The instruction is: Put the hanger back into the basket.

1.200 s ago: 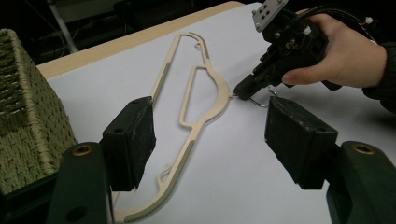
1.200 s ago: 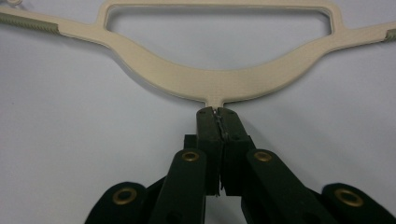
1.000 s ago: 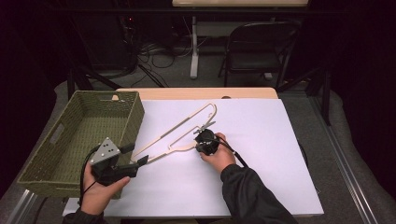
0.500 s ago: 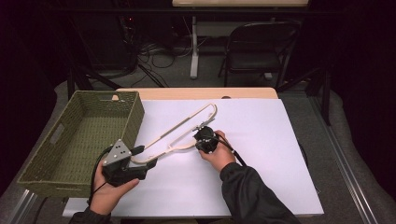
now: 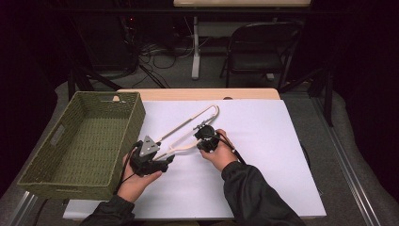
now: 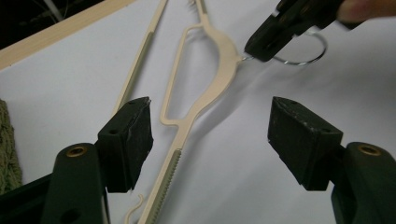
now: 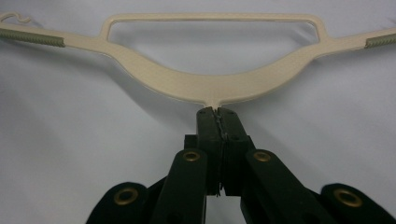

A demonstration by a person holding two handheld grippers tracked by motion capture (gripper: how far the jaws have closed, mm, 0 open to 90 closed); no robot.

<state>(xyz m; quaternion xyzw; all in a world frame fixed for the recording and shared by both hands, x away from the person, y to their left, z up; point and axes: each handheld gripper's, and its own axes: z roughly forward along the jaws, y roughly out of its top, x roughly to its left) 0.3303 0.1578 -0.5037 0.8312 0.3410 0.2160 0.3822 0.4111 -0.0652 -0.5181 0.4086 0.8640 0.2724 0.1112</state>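
Dark room, chair [image 5: 263, 49] at the back, and a white table [image 5: 282, 155] under my hands. On its left side sits the green woven basket [image 5: 82, 141]. Just right of the basket the cream hanger [image 5: 188, 129] lies slanted across the white top. My right gripper [image 5: 207, 140] is clamped tight on the hanger's wire hook [image 6: 303, 56], right at the neck. My left gripper [image 5: 162, 165] hovers with its jaws spread wide over the hanger's near arm, one jaw either side of it, not touching.
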